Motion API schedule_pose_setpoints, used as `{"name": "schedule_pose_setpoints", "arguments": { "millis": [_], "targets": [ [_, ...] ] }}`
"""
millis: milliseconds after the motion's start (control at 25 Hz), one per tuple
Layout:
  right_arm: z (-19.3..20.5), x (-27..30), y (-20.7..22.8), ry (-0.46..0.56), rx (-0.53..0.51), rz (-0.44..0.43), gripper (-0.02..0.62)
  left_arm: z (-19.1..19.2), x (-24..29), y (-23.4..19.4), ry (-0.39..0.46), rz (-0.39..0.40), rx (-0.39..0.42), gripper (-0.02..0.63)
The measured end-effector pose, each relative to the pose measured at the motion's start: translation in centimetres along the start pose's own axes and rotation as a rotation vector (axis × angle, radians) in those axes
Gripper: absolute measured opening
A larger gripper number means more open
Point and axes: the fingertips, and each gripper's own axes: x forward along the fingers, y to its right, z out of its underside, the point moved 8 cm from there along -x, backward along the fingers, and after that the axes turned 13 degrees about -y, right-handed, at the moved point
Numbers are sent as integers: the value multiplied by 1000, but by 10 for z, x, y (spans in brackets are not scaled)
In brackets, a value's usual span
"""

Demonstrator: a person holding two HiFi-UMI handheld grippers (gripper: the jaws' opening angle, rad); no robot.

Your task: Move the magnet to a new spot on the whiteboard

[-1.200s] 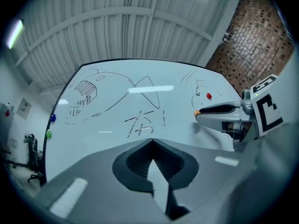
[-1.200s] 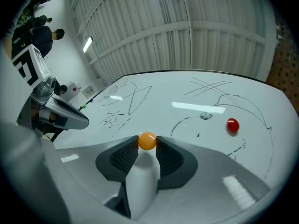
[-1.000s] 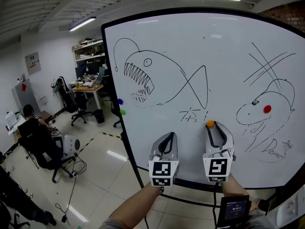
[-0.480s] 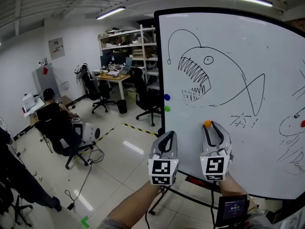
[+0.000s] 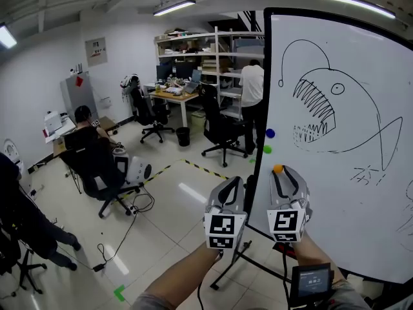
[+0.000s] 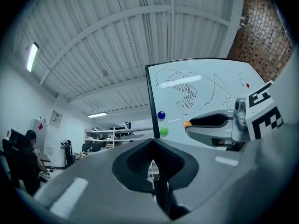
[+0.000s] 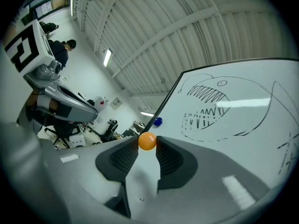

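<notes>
A small orange magnet (image 5: 278,169) (image 7: 147,141) sits pinched between the tips of my right gripper (image 5: 279,173) (image 7: 147,144), just in front of the whiteboard (image 5: 348,63) near its left edge. The board carries a drawn fish with teeth. A blue magnet (image 5: 270,133) (image 6: 161,115) and a green magnet (image 5: 267,150) (image 6: 163,131) stick to the board by that edge, up and left of the orange one. My left gripper (image 5: 233,182) (image 6: 153,144) is shut and empty, held left of the right one, off the board's edge.
The board's stand legs (image 5: 232,263) reach onto the tiled floor below my hands. A person stands by shelves (image 5: 251,86) behind the board's edge. Office chairs (image 5: 219,128), a desk (image 5: 171,95) and a seated person (image 5: 87,141) fill the room at left.
Both grippers and the view have swung left along the board. The board's left edge and the room now show, the red magnet is out of frame, and the orange magnet stays in the right gripper.
</notes>
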Motion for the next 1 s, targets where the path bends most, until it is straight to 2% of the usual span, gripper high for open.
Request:
{"name": "schedule_pose_setpoints", "arguments": {
  "millis": [280,680,1000],
  "targets": [
    [11,36,-30,-76,-19,5,126,15,10,-28,-20,18,-1,0],
    [33,72,-46,-232,-65,65,127,21,12,-53,-13,17,-23,0],
    [37,78,-52,-264,-90,132,130,24,6,-59,-17,4,-34,0]
  ]
}}
